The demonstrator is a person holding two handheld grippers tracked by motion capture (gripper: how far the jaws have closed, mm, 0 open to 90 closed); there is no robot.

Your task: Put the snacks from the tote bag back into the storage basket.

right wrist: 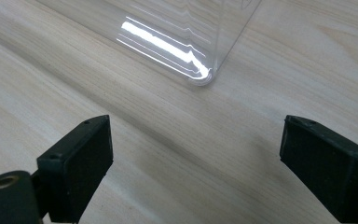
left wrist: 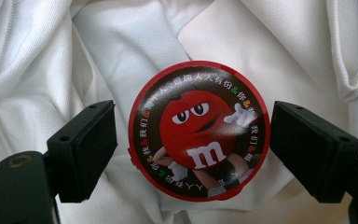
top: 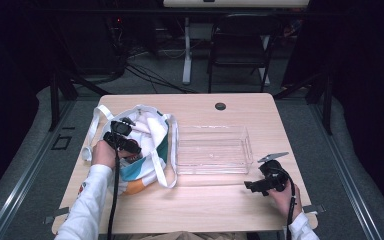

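Note:
A round red candy tin (left wrist: 199,130) with a red cartoon figure and an "m" on its lid lies on white cloth inside a white tote bag (top: 152,131) at the table's left. My left gripper (left wrist: 193,151) reaches into the bag and stands open, one jaw on each side of the tin, not touching it. In the high view the left gripper (top: 122,140) sits over the bag's mouth. My right gripper (right wrist: 196,170) is open over bare wood, near a corner of the clear plastic tray (right wrist: 200,56). From above, the right gripper (top: 260,185) rests right of the table's front middle.
The clear tray (top: 247,145) stands in the middle of the wooden table (top: 205,200). The bag's straps (top: 166,170) trail toward the tray. A dark round grommet (top: 220,106) sits near the far edge. A black chair (top: 240,47) stands beyond the table.

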